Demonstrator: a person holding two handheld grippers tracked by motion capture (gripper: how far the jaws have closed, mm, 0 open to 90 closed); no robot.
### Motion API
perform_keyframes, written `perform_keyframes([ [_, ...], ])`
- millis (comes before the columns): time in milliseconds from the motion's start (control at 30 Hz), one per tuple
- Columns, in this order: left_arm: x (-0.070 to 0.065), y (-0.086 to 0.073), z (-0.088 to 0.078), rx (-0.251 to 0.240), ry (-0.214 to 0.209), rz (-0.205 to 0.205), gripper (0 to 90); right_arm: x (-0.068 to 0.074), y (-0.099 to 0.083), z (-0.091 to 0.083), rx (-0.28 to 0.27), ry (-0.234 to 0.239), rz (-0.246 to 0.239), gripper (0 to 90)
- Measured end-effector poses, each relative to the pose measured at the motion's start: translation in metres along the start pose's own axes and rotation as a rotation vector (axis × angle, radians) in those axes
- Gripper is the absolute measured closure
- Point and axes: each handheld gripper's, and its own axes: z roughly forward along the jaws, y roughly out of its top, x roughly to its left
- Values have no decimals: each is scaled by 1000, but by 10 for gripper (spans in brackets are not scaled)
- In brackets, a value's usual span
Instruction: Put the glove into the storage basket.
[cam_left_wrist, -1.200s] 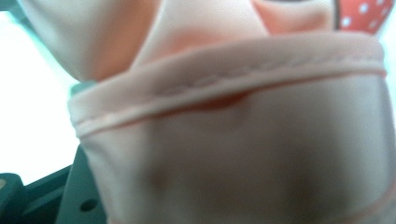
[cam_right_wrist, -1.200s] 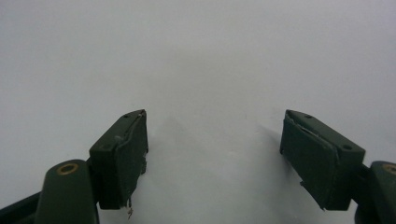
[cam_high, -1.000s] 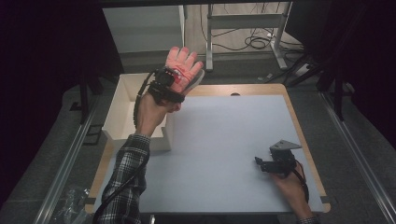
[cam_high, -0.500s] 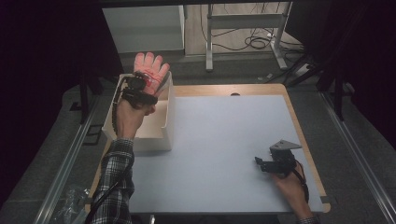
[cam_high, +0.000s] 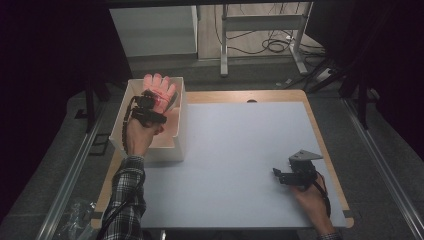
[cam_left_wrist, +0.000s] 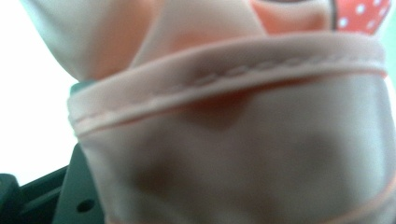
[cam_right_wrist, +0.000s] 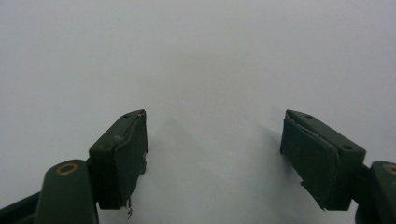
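A pink glove (cam_high: 160, 87) with a red dotted patch is pinched in my left gripper (cam_high: 150, 102), fingers pointing up, over the inside of the white open box (cam_high: 177, 150) at the table's left edge. In the left gripper view the pink stitched fabric (cam_left_wrist: 233, 116) lies right against the camera, and a bit of dark jaw shows at the lower left. My right gripper (cam_high: 277, 175) rests on the white tabletop (cam_high: 240, 140) near the front right; its jaws stand wide apart around bare surface (cam_right_wrist: 215, 116).
The box sits partly over the table's wooden left rim. Behind the table stand a white cabinet (cam_high: 152, 30) and a metal frame (cam_high: 260, 22), with cables (cam_high: 275, 47) on the floor. A crumpled clear bag (cam_high: 75, 225) lies at the lower left.
My left hand has carried the glove leftward and down, from above the table's back edge to over the white box. The right hand has stayed put.
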Motion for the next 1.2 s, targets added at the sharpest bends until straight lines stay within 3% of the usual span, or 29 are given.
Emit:
perform_keyframes([
  [167, -7, 0, 19, 51, 6, 4, 374, 0, 0, 0, 0, 1, 1, 234],
  [433, -11, 5, 37, 135, 39, 2, 367, 0, 0, 0, -1, 2, 1, 234],
  [767, -17, 10, 57, 257, 44, 0, 333, 0, 0, 0, -1, 2, 1, 233],
  [867, -18, 11, 61, 288, 50, 6, 301, 0, 0, 0, -1, 2, 1, 233],
  [1000, -17, 12, 66, 330, 27, 8, 219, 0, 0, 0, -1, 2, 1, 233],
  [1200, -16, 11, 65, 335, -9, 7, 101, 0, 0, 0, -1, 2, 1, 233],
])
